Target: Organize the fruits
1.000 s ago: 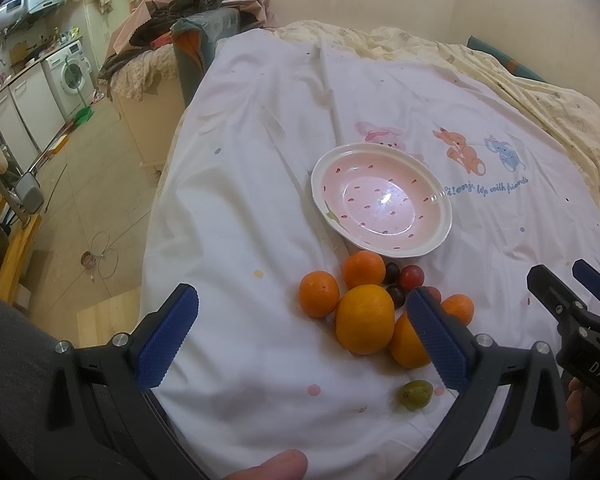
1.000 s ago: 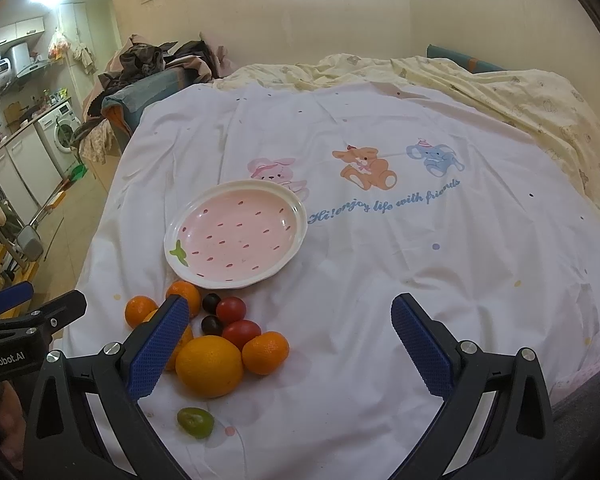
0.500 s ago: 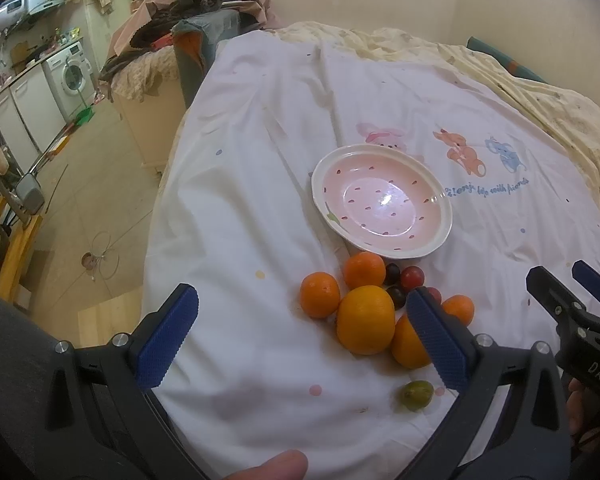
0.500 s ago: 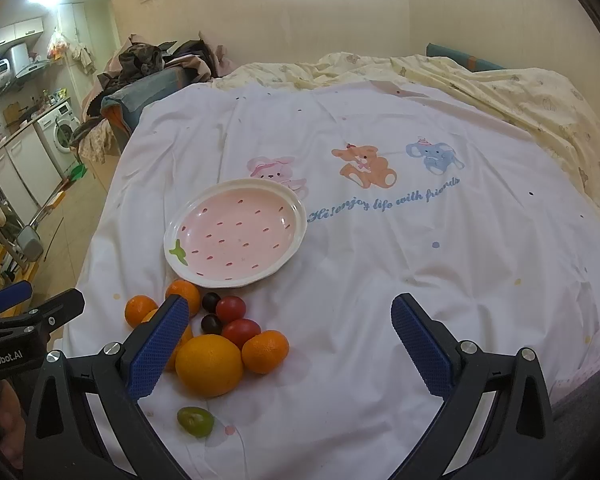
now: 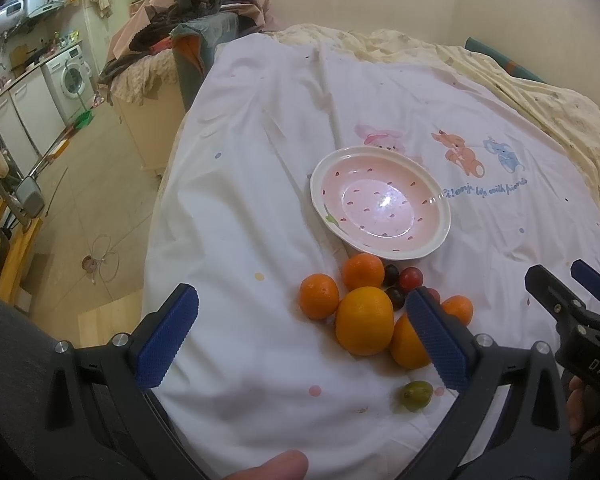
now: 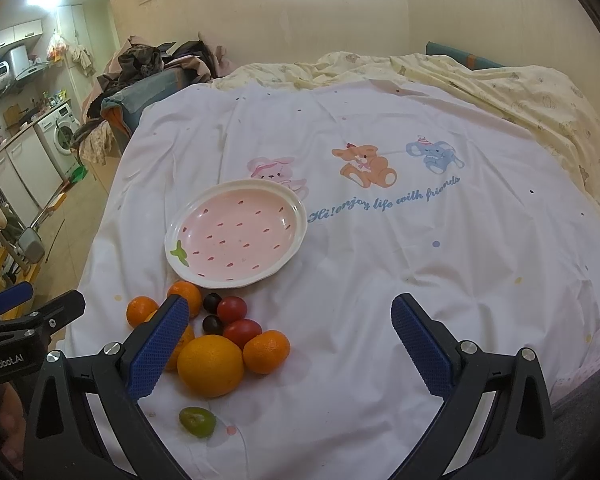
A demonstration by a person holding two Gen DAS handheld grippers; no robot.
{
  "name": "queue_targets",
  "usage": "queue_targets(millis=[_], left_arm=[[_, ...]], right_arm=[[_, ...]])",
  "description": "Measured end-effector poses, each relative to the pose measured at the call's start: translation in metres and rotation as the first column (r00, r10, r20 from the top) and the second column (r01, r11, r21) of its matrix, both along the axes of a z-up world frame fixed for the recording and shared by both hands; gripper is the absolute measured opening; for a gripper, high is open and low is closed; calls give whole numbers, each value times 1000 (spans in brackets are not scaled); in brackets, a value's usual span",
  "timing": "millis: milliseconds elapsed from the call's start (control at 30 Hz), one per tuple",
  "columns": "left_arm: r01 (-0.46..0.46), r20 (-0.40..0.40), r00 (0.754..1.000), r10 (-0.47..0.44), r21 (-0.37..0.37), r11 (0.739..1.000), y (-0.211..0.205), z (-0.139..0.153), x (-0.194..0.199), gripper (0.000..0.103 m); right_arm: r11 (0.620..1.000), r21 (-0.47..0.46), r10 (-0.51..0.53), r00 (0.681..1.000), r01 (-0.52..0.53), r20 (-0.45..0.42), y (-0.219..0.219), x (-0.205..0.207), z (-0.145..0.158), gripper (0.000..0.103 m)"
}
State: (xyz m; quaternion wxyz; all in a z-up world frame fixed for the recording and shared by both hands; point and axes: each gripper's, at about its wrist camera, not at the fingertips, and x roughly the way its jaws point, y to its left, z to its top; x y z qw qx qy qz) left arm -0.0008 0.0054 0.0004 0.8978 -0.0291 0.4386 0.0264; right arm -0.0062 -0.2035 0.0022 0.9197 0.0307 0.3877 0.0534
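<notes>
— Near the sheet's (image 6: pixel 380 280) left edge, has anything shifted since a moment ago?
— No. The fruit (image 6: pixel 210 364) stays heaped just before the plate (image 6: pixel 236 232), which holds nothing.
— And the tools?
— The left gripper (image 5: pixel 300 332) and right gripper (image 6: pixel 290 344) still hover spread wide, holding nothing.

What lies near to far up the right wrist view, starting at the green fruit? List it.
Green fruit → large orange → red tomato → pink strawberry plate → rabbit print → yellow blanket.
</notes>
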Motion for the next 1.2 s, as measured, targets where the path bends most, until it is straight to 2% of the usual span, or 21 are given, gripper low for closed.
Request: queue_targets(millis=[867,1067,1200], left_arm=[[-1,0,1000,1,-5,1000,-1,0,1,103],[-16,-11,1000,16,-21,1000,1,0,2,103],[-34,-25,999,33,-33,999,5,-2,3,103]], right_arm=[[1000,15,0,1000,0,-9,-1,0,1,103],[989,146,32,992,-14,-119,-11,9,-7,103],[948,317,91,956,2,-278,-26,24,-25,103]])
